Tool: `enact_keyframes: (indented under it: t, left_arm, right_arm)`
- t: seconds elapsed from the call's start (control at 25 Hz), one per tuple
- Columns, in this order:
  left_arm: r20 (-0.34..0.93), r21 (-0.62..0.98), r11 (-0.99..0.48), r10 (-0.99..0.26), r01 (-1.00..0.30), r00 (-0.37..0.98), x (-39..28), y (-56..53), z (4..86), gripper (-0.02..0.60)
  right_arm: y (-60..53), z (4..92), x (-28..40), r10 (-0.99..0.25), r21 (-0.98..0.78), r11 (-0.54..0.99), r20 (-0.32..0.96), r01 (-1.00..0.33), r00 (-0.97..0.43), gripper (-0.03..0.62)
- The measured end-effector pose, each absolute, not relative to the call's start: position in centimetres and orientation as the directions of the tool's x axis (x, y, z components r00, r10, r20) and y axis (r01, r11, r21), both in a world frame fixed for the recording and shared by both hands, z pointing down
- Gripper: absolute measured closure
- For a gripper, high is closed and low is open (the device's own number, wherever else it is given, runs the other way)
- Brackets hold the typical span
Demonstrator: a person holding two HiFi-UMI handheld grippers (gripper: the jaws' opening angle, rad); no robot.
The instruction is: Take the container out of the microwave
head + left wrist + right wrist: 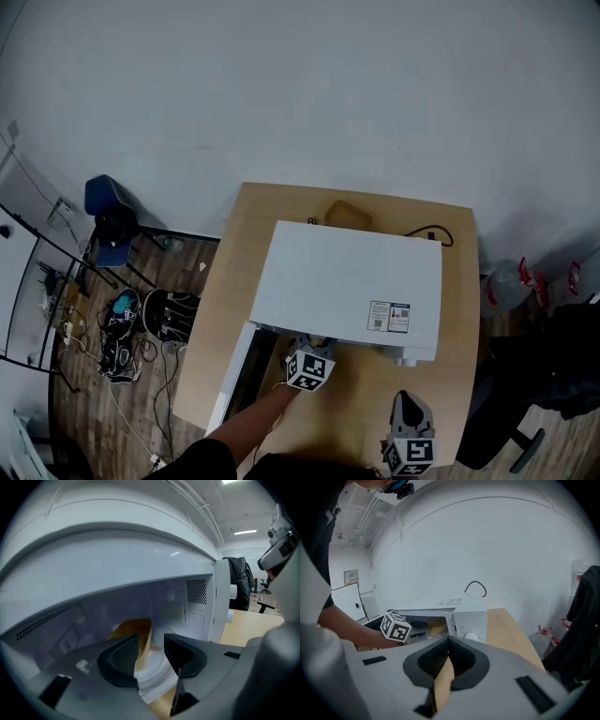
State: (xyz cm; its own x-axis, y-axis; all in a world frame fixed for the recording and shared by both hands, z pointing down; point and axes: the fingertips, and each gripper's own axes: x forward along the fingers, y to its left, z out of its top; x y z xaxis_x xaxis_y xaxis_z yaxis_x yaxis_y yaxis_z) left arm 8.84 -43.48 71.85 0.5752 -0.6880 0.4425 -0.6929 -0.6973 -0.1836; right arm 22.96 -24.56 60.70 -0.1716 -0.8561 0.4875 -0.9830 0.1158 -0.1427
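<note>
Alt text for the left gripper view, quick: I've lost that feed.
The left gripper, jaws apart with nothing gripped, points into the open microwave at a yellow-brown container standing on the white turntable. The wooden table shows at the right.

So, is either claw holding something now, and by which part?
Nothing is held. The left claw stands open before the tan container inside the white microwave, not gripping it; the right claw is shut and empty.
</note>
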Motion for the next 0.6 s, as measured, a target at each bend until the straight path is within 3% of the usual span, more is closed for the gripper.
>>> enact_keyframes:
  t: [0.6]
  left_arm:
    - [0.505, -0.285, -0.714, -0.679, -0.640, 0.533, 10.5, -46.4, 74.9, 0.428]
  right_arm:
    - [-26.9, 60.5, 19.7, -0.850, -0.184, 0.177, 0.467, -0.967, -0.244, 0.537]
